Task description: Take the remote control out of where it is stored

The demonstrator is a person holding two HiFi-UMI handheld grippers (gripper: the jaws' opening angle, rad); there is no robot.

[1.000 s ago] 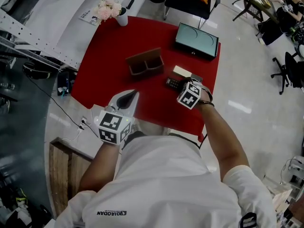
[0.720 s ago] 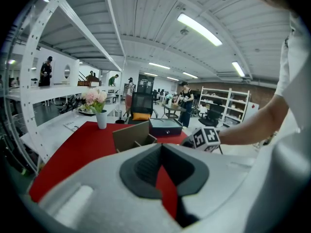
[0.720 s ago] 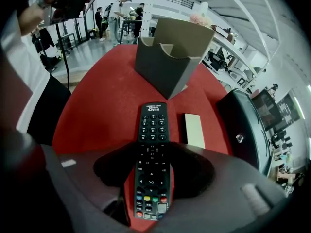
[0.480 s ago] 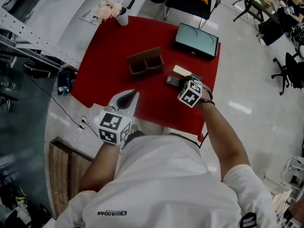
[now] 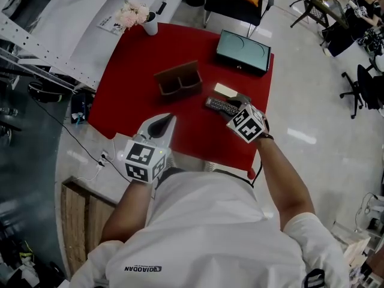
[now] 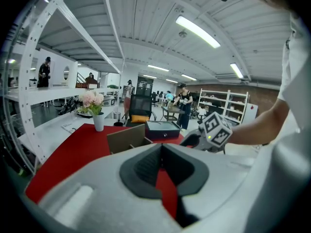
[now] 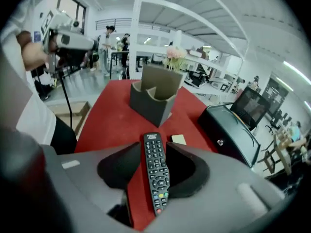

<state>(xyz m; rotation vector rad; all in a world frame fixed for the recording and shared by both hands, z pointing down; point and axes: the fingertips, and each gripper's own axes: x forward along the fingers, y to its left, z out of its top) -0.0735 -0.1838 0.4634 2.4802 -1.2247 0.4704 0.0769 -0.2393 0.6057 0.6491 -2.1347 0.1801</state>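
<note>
Raised off the table, the right tongs, jaws just narrowed, clamp the slim black many-buttoned remote control.

1 remote, 1 holder, 1 case, 1 vase.

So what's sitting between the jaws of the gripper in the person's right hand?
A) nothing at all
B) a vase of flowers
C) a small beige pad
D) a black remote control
D: the right gripper view shows the remote control lying lengthwise between the pads of the right gripper, whose jaws have just been closing on it.
</note>
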